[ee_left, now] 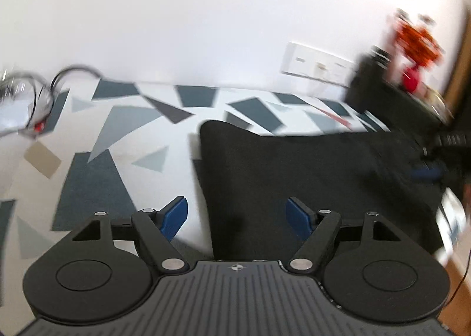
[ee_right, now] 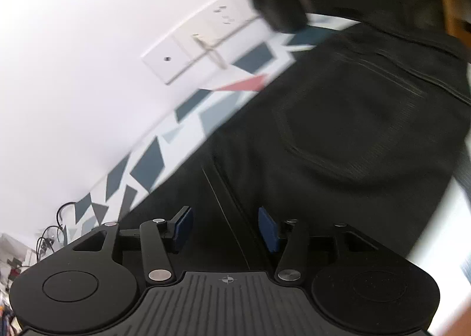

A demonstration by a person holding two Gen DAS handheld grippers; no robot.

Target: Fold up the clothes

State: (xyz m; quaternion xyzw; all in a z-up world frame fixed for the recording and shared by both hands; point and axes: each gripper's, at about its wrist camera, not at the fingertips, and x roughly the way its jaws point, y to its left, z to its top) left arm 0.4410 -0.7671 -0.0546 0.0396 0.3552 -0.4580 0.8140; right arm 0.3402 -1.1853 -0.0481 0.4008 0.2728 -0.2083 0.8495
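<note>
Wall socket plate (ee_left: 318,63), cables (ee_left: 44,91), patterned cloth (ee_left: 117,130)

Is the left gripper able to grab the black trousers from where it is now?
Probably yes. The left gripper is open, with nothing between its blue pads, and the black trousers lie flat on the patterned cloth just ahead of it. Nothing blocks the way.

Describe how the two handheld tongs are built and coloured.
Both match. The left tongs and the right tongs each have a ribbed dark grey body with a small crosshair mark, two black round discs, black linkage bars with silver pivot pins, and blue pads on the fingertips. No sleeve or cable shows.
</note>
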